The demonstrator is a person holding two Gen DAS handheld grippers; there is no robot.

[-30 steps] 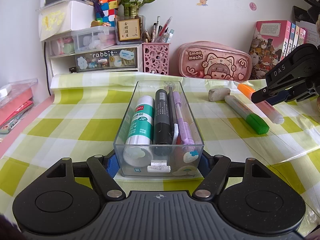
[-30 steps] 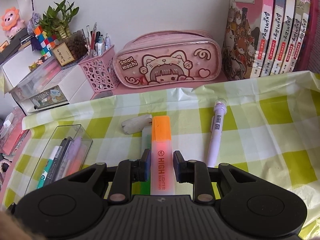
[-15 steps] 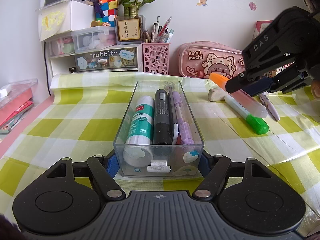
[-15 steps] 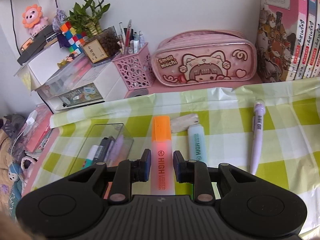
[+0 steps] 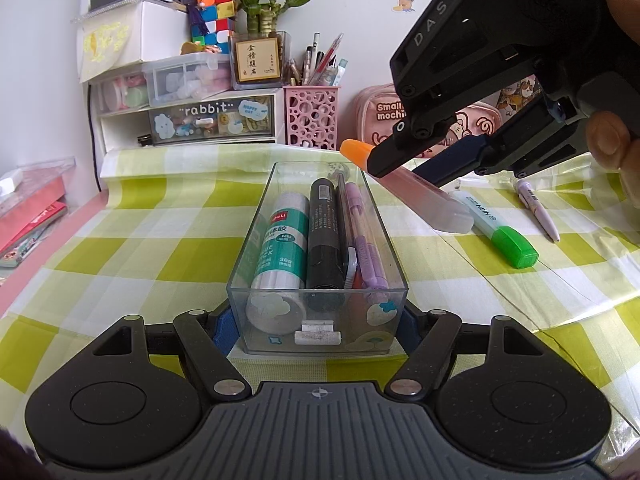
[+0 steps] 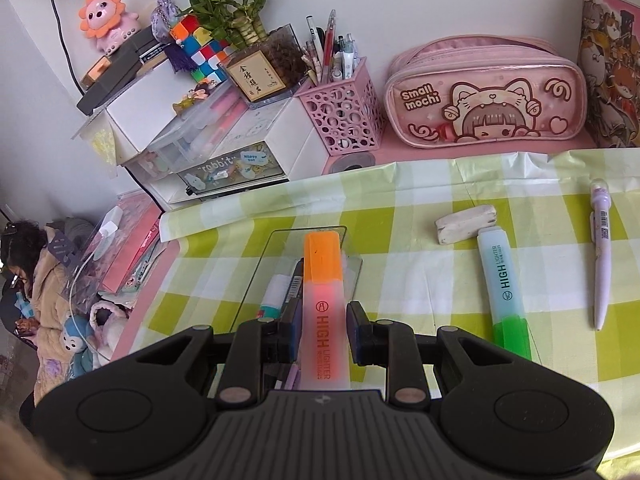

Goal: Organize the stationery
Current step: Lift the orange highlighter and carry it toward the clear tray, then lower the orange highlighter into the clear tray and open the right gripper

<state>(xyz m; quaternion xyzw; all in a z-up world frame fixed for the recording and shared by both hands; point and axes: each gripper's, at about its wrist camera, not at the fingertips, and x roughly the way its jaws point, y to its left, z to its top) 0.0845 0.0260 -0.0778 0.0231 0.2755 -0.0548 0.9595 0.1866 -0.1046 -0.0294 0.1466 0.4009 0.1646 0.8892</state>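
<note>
My left gripper (image 5: 318, 328) is shut on the near end of a clear plastic box (image 5: 256, 240), a pad against each side. Inside lie a glue stick (image 5: 280, 248), a black marker (image 5: 324, 232) and purple pens (image 5: 364, 236). My right gripper (image 6: 322, 336) is shut on an orange highlighter (image 6: 322, 280), held tilted in the air. From the left wrist view the right gripper (image 5: 404, 168) hangs over the box's far right corner, with the orange highlighter (image 5: 424, 200) cap pointing left. A green highlighter (image 6: 506, 280), a purple pen (image 6: 602, 256) and an eraser (image 6: 466, 224) lie on the checked cloth.
A pink pencil case (image 6: 484, 96), a pink mesh pen cup (image 6: 344, 120) and a white drawer unit (image 5: 188, 120) line the back wall. Books (image 6: 612, 60) stand at the right. A person (image 6: 40, 280) sits beyond the table's left edge.
My right gripper has lifted the orange highlighter off the cloth and carried it left, from beside the green highlighter to over the clear box. The left gripper and box have stayed still.
</note>
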